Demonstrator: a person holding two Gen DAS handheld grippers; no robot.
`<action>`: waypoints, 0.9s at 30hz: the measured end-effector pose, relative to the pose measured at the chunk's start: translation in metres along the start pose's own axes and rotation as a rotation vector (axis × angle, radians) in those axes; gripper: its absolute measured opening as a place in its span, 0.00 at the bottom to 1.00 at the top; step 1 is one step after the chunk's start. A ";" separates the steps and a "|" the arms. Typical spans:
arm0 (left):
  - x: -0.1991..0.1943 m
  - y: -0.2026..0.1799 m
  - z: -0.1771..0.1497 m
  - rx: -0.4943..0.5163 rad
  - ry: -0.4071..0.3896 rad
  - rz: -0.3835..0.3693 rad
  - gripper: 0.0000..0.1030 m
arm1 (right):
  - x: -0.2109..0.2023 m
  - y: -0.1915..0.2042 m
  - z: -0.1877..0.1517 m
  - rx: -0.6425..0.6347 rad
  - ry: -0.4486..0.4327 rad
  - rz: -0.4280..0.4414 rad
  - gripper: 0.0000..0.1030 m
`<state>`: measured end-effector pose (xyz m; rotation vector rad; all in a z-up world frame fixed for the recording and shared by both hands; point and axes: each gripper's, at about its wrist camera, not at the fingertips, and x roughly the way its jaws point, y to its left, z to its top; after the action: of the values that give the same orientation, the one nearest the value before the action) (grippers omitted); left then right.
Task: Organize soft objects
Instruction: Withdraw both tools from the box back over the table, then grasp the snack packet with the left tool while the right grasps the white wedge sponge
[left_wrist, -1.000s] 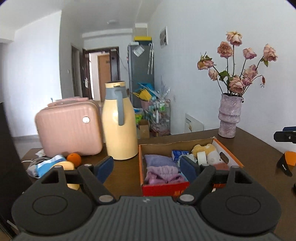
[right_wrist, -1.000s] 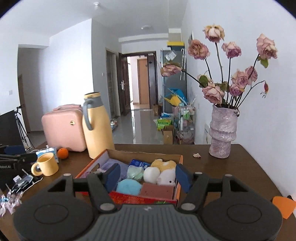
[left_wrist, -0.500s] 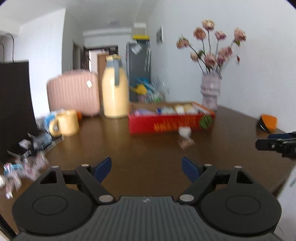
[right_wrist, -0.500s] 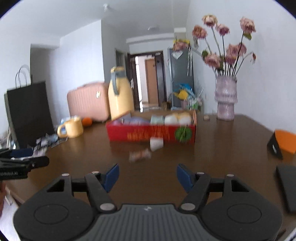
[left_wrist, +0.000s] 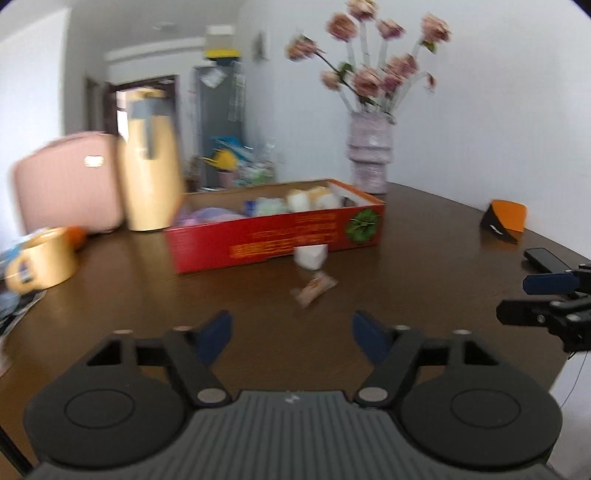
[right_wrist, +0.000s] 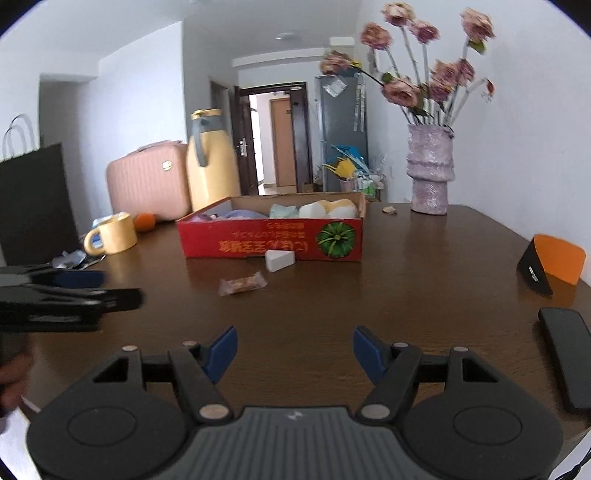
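**Both grippers low over the table, jaws apart, nothing gripped**

Far left: a yellow ceramic mug (right_wrist: 114, 233) stands on the dark brown wooden table (right_wrist: 406, 280). The left gripper (left_wrist: 291, 334) has just been closing its jaws; they stand apart with nothing between them. A clear-wrapped snack bar (right_wrist: 242, 283) and a white wedge-shaped sponge (right_wrist: 279, 260) lie just before the red cardboard box (right_wrist: 271, 242), which holds pastel soft items. The right gripper (right_wrist: 294, 353) stands apart, empty. Far right: an orange stand (right_wrist: 552, 264).
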<state>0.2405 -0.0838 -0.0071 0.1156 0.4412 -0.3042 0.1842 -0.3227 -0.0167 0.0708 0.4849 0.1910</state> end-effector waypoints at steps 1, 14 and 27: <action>0.015 -0.002 0.005 0.008 0.017 -0.027 0.57 | 0.003 -0.003 0.002 0.009 0.000 -0.003 0.67; 0.169 -0.005 0.036 0.099 0.228 -0.170 0.14 | 0.076 -0.018 0.035 0.009 0.039 0.014 0.67; 0.125 0.088 0.037 -0.175 0.090 0.037 0.13 | 0.250 0.031 0.082 -0.091 0.167 0.009 0.64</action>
<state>0.3905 -0.0398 -0.0242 -0.0333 0.5523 -0.2232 0.4344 -0.2440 -0.0543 -0.0323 0.6415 0.2288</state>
